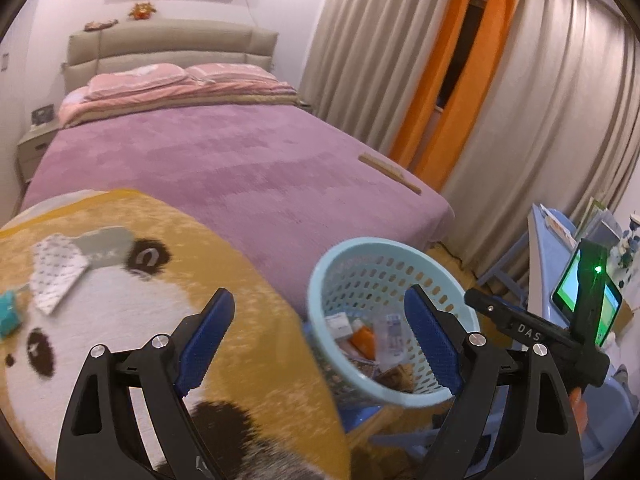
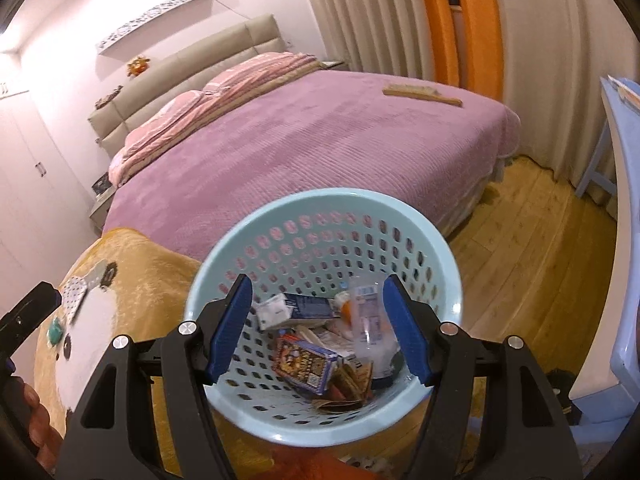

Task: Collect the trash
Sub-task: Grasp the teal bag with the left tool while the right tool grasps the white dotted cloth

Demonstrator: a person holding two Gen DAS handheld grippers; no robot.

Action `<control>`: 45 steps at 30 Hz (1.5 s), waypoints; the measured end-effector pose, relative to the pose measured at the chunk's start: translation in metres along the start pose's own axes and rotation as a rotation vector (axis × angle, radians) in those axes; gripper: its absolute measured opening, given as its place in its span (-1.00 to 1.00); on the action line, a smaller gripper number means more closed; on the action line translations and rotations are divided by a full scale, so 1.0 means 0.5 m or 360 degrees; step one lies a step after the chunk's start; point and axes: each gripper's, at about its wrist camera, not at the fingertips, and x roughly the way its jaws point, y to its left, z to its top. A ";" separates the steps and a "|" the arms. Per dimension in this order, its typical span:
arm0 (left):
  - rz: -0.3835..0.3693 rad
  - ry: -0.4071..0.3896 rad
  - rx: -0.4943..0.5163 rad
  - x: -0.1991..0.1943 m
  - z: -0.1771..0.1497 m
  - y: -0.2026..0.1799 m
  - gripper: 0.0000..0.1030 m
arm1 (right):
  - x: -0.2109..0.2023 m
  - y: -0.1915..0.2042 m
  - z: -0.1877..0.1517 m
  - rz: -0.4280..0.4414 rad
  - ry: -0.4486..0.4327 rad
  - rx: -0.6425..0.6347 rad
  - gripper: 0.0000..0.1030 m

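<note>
Blue-padded and nearest the lens, the right gripper [image 2: 318, 326] hangs over the mouth of the light blue perforated basket [image 2: 256, 236], its jaws spread apart with nothing pressed between the pads. Behind everything stretches the bed [image 1: 224, 160] under a purple cover, with pink pillows [image 1: 160, 76] at the padded headboard and beige curtains [image 1: 560, 120] with orange panels alongside. A large yellow-and-white plush toy [image 1: 240, 280] with dark eyes lies at the foot of the bed, just beside the basket. The basket [image 1: 348, 252] holds the collected trash: a clear plastic bottle [image 2: 370, 320] standing against its wall, a colourful printed carton [image 2: 304, 364], a dark blue box [image 2: 308, 308], a small white packet [image 2: 272, 312] and something orange partly hidden behind the bottle. The left gripper [image 1: 320, 340] is likewise released, jaws wide, empty, poised between plush toy and basket. On the plush toy's face rest a white dotted wrapper [image 1: 56, 276] and, at the picture's left edge, a teal scrap [image 1: 8, 312]. A wooden brush [image 2: 422, 94] lies on the far side of the bed.
</note>
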 end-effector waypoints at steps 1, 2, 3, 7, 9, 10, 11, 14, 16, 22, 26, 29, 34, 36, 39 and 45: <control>0.0016 -0.0015 -0.0007 -0.013 -0.001 0.011 0.65 | -0.005 0.008 -0.002 0.0012 -0.0005 -0.0009 0.25; 0.0032 -0.0028 -0.0010 -0.026 -0.003 0.022 0.65 | -0.010 0.022 -0.004 0.0032 -0.0009 -0.0027 0.25; 0.0046 -0.0036 -0.0015 -0.035 -0.006 0.029 0.65 | -0.013 0.035 -0.006 0.0045 -0.0010 -0.0046 0.25; 0.0124 -0.0069 -0.0083 -0.084 -0.019 0.091 0.65 | -0.020 0.091 -0.018 0.0089 0.0000 -0.0118 0.25; 0.0167 -0.0083 -0.0120 -0.109 -0.028 0.127 0.65 | -0.022 0.122 -0.026 0.0128 0.0011 -0.0163 0.25; 0.0192 -0.0087 -0.0130 -0.119 -0.034 0.143 0.65 | -0.021 0.144 -0.030 0.0146 0.0018 -0.0198 0.25; 0.0222 -0.0086 -0.0136 -0.130 -0.040 0.160 0.65 | -0.020 0.166 -0.034 0.0156 0.0024 -0.0231 0.25; 0.0342 -0.0078 -0.0188 -0.163 -0.066 0.231 0.65 | -0.012 0.229 -0.046 0.0205 0.0050 -0.0322 0.25; 0.0410 -0.0067 -0.0265 -0.185 -0.085 0.292 0.65 | -0.002 0.269 -0.053 0.0234 0.0069 -0.0372 0.25; 0.0629 -0.0004 -0.0459 -0.229 -0.116 0.471 0.65 | 0.032 0.419 -0.091 0.0369 0.0163 -0.0532 0.25; 0.0602 0.0045 -0.0571 -0.217 -0.107 0.556 0.65 | 0.062 0.516 -0.103 0.0477 0.0219 -0.0604 0.25; 0.0566 0.0127 -0.0645 -0.170 -0.084 0.605 0.65 | 0.089 0.573 -0.105 0.0516 0.0259 -0.0616 0.25; 0.0572 0.0165 -0.0631 -0.115 -0.069 0.616 0.65 | 0.151 0.639 -0.099 0.0559 0.0347 -0.0586 0.25; 0.0662 0.0146 -0.0567 -0.104 -0.066 0.607 0.60 | 0.181 0.657 -0.099 0.0548 0.0386 -0.0568 0.25; 0.0696 0.0130 -0.0502 -0.095 -0.064 0.597 0.31 | 0.213 0.675 -0.102 0.0550 0.0435 -0.0552 0.23; 0.0734 0.0077 -0.0366 -0.098 -0.068 0.566 -0.15 | 0.263 0.738 -0.133 0.0526 0.0445 -0.0596 0.09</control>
